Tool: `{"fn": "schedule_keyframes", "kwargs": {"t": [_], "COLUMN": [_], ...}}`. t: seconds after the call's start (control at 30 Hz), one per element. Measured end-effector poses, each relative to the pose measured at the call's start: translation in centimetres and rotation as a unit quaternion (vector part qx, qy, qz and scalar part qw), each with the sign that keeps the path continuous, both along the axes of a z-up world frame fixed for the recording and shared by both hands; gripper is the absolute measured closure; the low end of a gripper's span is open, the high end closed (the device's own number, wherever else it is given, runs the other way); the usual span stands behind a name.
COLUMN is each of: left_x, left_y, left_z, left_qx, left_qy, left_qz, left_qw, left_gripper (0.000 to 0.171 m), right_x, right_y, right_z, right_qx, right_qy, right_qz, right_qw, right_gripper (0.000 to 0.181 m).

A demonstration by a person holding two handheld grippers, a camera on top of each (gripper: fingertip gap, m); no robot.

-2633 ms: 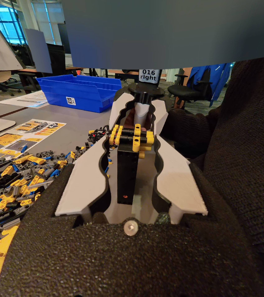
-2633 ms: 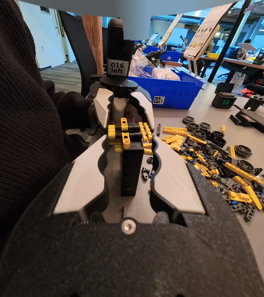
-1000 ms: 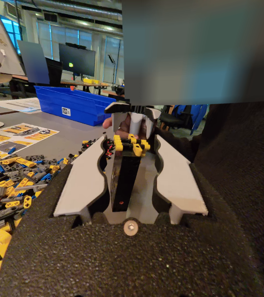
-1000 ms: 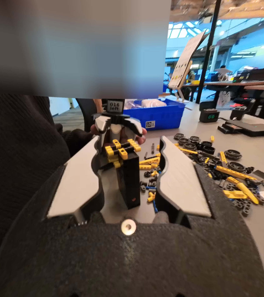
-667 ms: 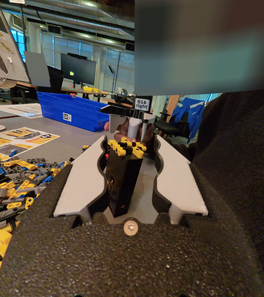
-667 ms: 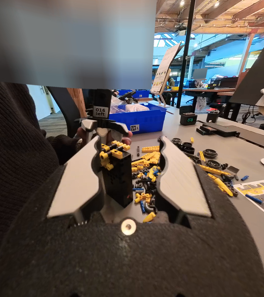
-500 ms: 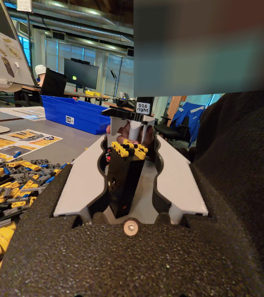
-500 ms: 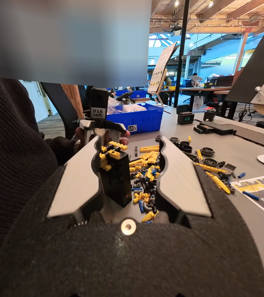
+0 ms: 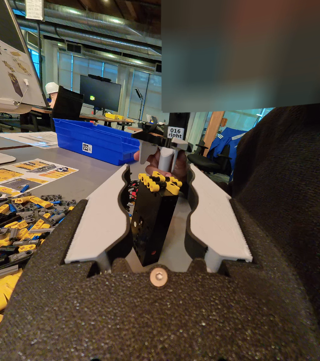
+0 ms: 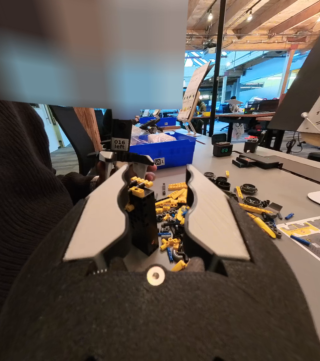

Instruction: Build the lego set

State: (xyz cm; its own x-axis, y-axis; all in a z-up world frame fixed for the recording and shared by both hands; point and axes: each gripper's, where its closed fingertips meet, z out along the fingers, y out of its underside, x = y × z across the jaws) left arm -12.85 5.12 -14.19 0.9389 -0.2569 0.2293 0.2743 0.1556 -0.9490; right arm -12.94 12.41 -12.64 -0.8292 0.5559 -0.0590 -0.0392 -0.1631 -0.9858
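A tall black block [image 9: 153, 220] with yellow pin pieces [image 9: 159, 182] on its top stands on the grey table [image 9: 89, 175] between the two grippers, which face each other. My left gripper [image 9: 158, 170] is open; the block sits between its fingers, turned corner-on, against the left finger [image 9: 100, 220]. My right gripper [image 10: 156, 170] is open too; the block [image 10: 143, 220] leans on its left finger [image 10: 100, 218], with a gap to the other finger. Each gripper shows beyond the block in the other's view: right [image 9: 161, 154], left [image 10: 124, 162], each held by a hand.
A pile of loose yellow, black, grey and blue pieces [image 9: 14, 224] [image 10: 172, 211] lies beside the grippers. Black wheels [image 10: 250, 188], an instruction sheet [image 9: 24, 175] [image 10: 315, 238] and a blue bin [image 9: 96, 140] [image 10: 163, 150] lie farther off. A dark knitted sleeve [image 9: 291, 195] fills the near side. About 8 cm separates my left fingertips from my right.
The block has turned from face-on to corner-on and now rests against a finger. The grippers have drawn apart and tilted upward. Finger spacing is unchanged.
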Motion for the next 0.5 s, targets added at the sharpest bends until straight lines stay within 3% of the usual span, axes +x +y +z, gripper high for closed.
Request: {"fn": "schedule_keyframes", "kwargs": {"t": [0.5], "left_x": [-0.1], "left_y": [0.3], "left_z": [-0.2], "left_qx": [-0.010], "left_qy": [-0.007], "left_qz": [-0.010], "left_qw": [1.000], "left_gripper": [0.114], "right_x": [-1.8], "right_y": [1.6], "right_z": [-0.7], "right_qx": [-0.033], "right_qy": [-0.065], "right_qz": [-0.024], "right_qw": [0.997], "right_gripper": [0.141]}}
